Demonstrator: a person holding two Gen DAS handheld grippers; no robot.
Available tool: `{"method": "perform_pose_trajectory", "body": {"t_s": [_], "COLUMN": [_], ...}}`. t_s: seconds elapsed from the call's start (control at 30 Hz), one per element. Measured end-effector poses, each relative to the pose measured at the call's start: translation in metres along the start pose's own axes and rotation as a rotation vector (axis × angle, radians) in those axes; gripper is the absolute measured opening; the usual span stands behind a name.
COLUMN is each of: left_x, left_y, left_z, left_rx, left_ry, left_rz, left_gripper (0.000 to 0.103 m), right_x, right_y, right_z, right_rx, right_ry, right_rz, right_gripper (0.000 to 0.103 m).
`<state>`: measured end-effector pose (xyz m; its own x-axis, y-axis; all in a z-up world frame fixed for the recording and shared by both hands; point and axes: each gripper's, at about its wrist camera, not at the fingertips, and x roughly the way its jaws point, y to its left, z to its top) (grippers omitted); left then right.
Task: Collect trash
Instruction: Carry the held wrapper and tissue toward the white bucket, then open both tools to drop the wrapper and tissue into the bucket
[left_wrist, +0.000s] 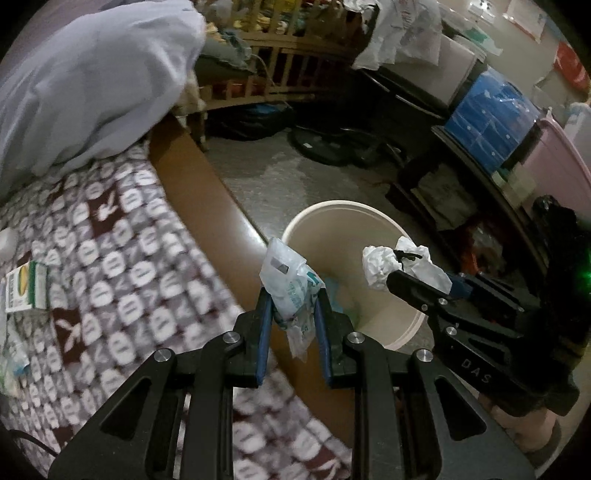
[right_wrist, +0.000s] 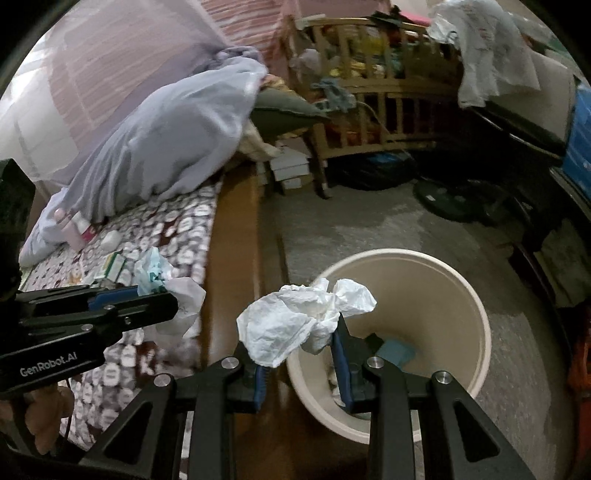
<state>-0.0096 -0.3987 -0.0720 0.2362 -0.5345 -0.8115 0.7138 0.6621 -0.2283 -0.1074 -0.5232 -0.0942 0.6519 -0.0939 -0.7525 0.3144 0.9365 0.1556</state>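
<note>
My left gripper (left_wrist: 293, 295) is shut on a crumpled clear plastic wrapper (left_wrist: 286, 280) with teal print, held over the bed's wooden edge beside the beige bin (left_wrist: 402, 328). My right gripper (right_wrist: 299, 332) is shut on a crumpled white tissue (right_wrist: 295, 325), held at the near left rim of the beige bin (right_wrist: 476, 306). The bin stands on the floor and holds a blue item (right_wrist: 395, 350) and other scraps. In the left wrist view the right gripper (left_wrist: 402, 273) with its tissue (left_wrist: 384, 264) hangs over the bin. The left gripper (right_wrist: 173, 295) with its wrapper (right_wrist: 155, 273) shows over the bed.
The bed has a patterned brown-and-white cover (left_wrist: 122, 258) and a brown wooden side rail (left_wrist: 207, 195). A small green-and-white box (left_wrist: 27, 286) and other small items lie on the bed. A grey-blue duvet (right_wrist: 166, 140) is piled at the head. A wooden crib (right_wrist: 384, 92) and dark shelves (left_wrist: 480, 184) border the floor.
</note>
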Motion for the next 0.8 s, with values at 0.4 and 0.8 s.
{"method": "perform_pose_trajectory", "body": {"t_s": [0.4, 0.8], "left_x": [0.029, 0.038], "left_y": [-0.021, -0.004], "left_z": [0.009, 0.003], "left_rx": [0.02, -0.039], "left_ry": [0.025, 0.05], "left_rz": [-0.09, -0.097], "left_gripper": [0.02, 0.048], "right_x": [0.003, 0.013], "right_y": [-0.039, -0.06], "right_z": [-0.009, -0.016], "right_rx": [0.071, 0.139], "right_ry": [0.012, 0.047], "right_rz": [-0.055, -0.115], "right_gripper": [0.029, 0.058]}}
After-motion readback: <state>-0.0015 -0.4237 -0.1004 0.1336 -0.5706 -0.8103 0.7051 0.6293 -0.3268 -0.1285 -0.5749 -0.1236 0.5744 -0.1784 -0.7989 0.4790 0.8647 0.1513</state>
